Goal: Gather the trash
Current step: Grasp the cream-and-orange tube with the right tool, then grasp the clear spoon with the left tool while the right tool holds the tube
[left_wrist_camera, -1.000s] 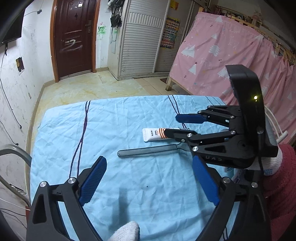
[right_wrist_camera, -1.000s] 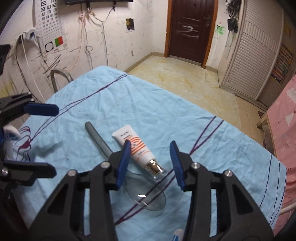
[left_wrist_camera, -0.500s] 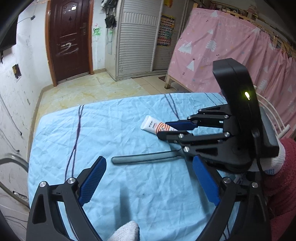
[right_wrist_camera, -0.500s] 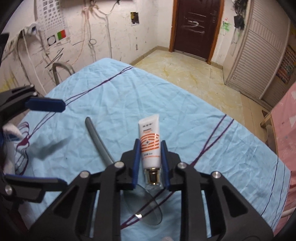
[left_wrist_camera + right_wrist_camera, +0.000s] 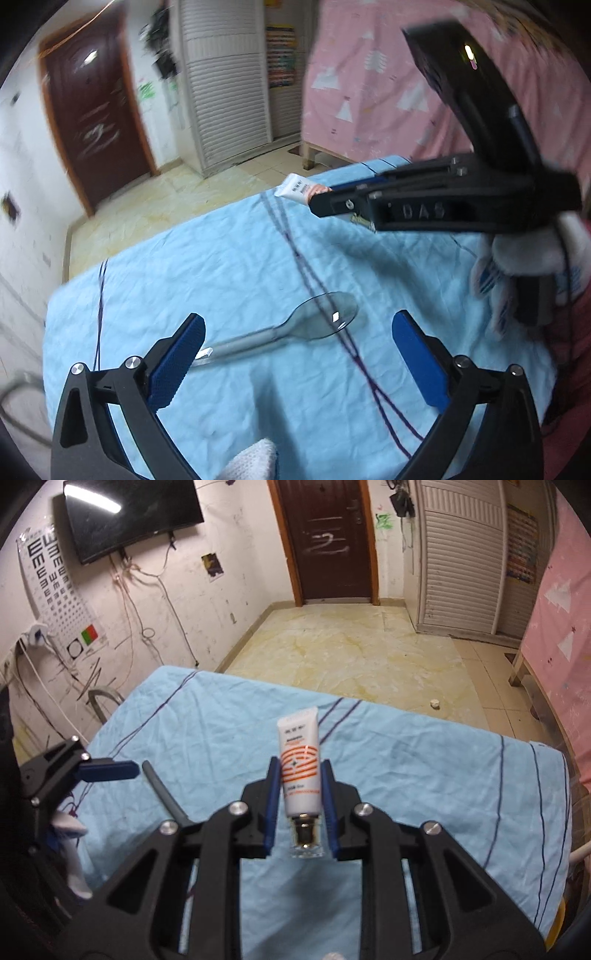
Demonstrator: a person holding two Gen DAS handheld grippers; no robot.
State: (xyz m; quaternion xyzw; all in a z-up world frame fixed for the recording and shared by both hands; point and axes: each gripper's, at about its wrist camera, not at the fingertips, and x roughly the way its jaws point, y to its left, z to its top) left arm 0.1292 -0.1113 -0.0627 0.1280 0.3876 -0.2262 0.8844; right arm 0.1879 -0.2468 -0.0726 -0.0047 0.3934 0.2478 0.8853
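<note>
My right gripper (image 5: 299,775) is shut on a white tube with orange stripes (image 5: 299,760) and holds it in the air above the blue cloth. In the left wrist view the right gripper (image 5: 325,195) shows at upper right with the tube (image 5: 295,188) sticking out of it. A clear plastic spoon (image 5: 291,328) lies on the cloth between my left gripper's fingers. My left gripper (image 5: 295,350) is open and empty just above the spoon. In the right wrist view the spoon's handle (image 5: 162,790) and a left gripper finger (image 5: 107,770) show at left.
A table covered with a light blue cloth (image 5: 424,768) with dark stripes. A metal chair back (image 5: 99,701) stands by the wall on the left. A pink curtain (image 5: 369,92) hangs at the right. A small white scrap (image 5: 435,703) lies on the floor.
My right gripper closed on the tube and lifted it off the cloth. My left gripper moved over the spoon, which now lies uncovered.
</note>
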